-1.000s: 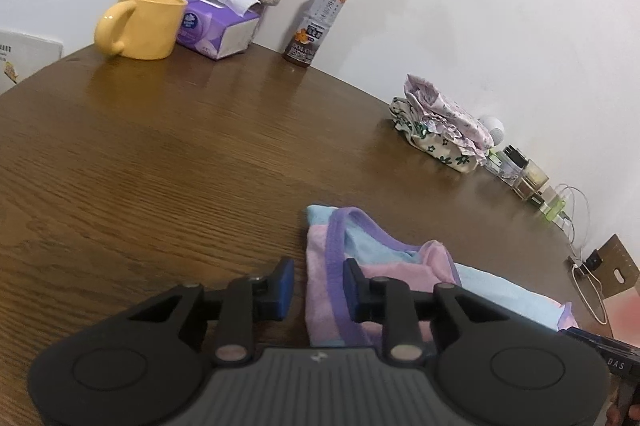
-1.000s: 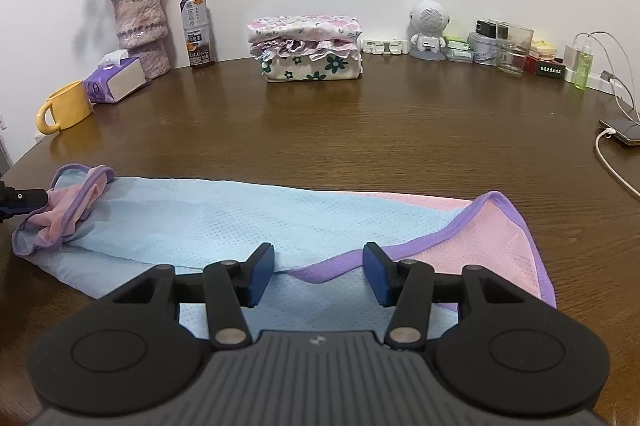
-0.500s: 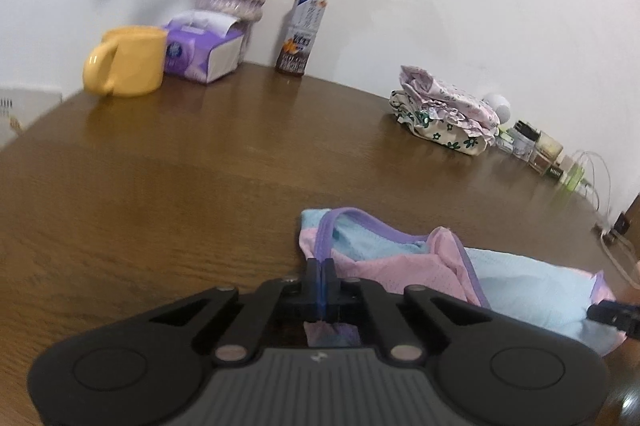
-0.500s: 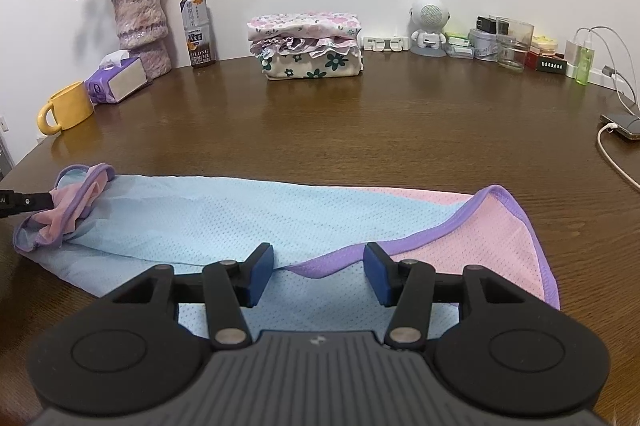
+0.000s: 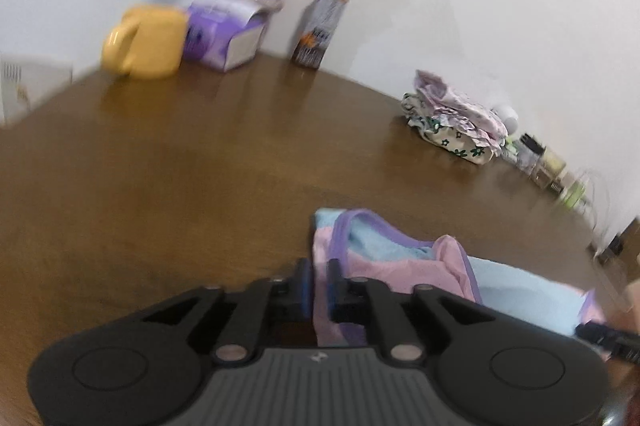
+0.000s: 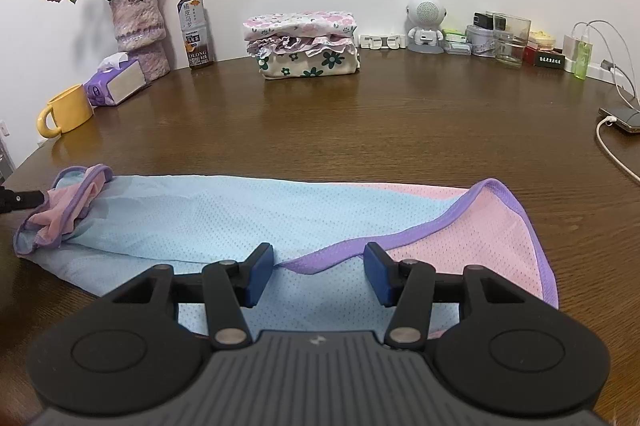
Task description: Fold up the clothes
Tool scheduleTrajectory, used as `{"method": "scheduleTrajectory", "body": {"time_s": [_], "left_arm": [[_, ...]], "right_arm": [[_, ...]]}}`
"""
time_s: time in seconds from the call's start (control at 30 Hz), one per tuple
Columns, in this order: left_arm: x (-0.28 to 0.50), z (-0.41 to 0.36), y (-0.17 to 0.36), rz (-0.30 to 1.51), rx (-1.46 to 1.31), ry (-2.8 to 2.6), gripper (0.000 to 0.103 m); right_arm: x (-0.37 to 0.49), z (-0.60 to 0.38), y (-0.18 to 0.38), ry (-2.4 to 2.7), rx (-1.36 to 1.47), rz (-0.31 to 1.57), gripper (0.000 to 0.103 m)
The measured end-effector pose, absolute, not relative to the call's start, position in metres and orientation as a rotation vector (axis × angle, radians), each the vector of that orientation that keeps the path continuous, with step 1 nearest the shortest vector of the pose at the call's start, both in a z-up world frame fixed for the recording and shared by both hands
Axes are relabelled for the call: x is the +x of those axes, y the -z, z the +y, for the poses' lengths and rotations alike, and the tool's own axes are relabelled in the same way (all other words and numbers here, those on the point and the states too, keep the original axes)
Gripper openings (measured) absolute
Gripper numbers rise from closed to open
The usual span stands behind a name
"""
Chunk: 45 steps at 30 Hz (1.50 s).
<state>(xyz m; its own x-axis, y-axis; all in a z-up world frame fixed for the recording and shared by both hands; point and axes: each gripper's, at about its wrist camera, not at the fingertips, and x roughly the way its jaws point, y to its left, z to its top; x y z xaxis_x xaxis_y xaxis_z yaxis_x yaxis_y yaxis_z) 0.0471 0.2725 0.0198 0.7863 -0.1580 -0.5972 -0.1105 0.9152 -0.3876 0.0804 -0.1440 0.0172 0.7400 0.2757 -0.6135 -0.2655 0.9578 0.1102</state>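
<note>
While the garment point(image 6: 248, 218) lies flat on the table point(image 6: 400, 130), we find its long axis running left to right.
We note the left gripper point(image 5: 318, 284) clamped on the bunched left end; the right gripper point(image 6: 318, 272) hangs spread over the purple hem point(image 6: 400, 240), nearer the right end.

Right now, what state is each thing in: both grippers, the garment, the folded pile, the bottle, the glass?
Left gripper: jaws shut on garment edge.
Right gripper: jaws open, over garment.
Garment: spread flat, unfolded.
Folded pile: stacked.
Bottle: upright, capped.
Glass: upright, looks empty.
</note>
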Motion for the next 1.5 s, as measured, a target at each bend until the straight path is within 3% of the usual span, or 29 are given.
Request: {"method": "scheduleTrajectory", "body": {"time_s": [0.2, 0.43, 0.6, 1.17, 1.5], "left_arm": [[0.054, 0.273, -0.022, 0.71, -0.413, 0.065, 0.02], [0.073, 0.277, -0.022, 0.789, -0.423, 0.101, 0.002], [0.079, 0.282, -0.026, 0.823, -0.406, 0.104, 0.0], [0.049, 0.166, -0.08, 0.621, 0.262, 0.054, 0.0], [0.06, 0.121, -0.081, 0.615, 0.169, 0.13, 0.0]], "right_arm": [[0.08, -0.146, -0.016, -0.292, 0.023, 0.678, 0.052], [0.078, -0.145, -0.015, -0.306, 0.022, 0.68, 0.052], [0.076, -0.15, -0.015, -0.297, 0.035, 0.677, 0.052], [0.072, -0.164, -0.015, -0.307, 0.078, 0.652, 0.052], [0.07, -0.178, -0.017, -0.355, 0.108, 0.619, 0.052]]}}
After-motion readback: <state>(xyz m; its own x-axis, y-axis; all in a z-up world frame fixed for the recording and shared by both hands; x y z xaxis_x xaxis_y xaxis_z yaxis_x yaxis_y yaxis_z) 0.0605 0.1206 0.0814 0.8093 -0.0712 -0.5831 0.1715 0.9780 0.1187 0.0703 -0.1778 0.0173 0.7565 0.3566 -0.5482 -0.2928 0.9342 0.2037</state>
